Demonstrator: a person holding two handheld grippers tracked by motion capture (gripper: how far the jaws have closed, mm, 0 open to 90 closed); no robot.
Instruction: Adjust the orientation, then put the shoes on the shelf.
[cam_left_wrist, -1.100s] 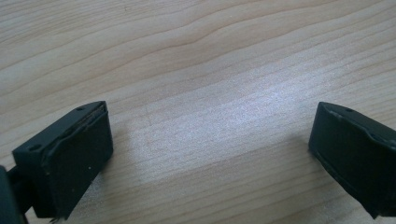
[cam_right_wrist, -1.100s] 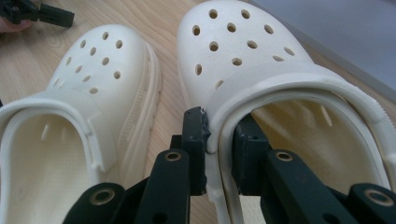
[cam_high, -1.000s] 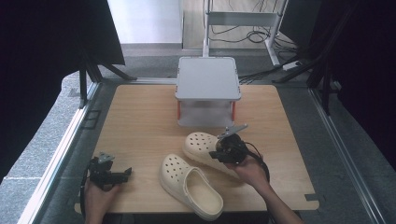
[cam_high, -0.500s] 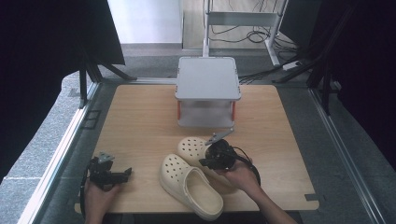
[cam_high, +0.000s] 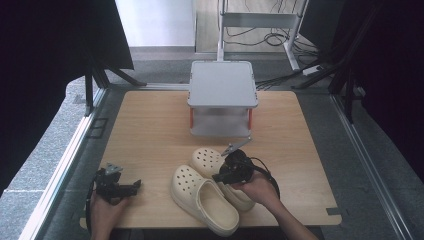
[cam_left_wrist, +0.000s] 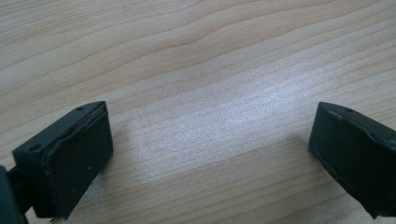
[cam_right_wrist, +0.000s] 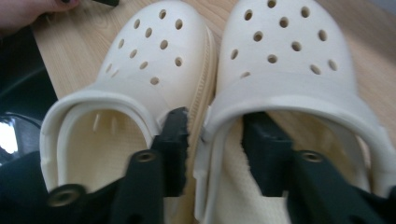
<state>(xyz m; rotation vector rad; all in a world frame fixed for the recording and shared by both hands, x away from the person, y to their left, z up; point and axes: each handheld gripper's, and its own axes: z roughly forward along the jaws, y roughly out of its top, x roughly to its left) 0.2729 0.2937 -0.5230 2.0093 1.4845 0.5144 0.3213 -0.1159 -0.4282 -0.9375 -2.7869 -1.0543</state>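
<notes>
The right tongs have just been opening, jaws now straddling the right clog's inner wall without pinching; it's apparently set down, touching the left clog. Farther off, the left tongs rest spread over bare table.

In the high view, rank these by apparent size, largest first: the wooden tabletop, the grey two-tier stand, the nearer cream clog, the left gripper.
1. wooden tabletop
2. grey two-tier stand
3. nearer cream clog, lying closer to the camera, which flatters it
4. left gripper
</notes>
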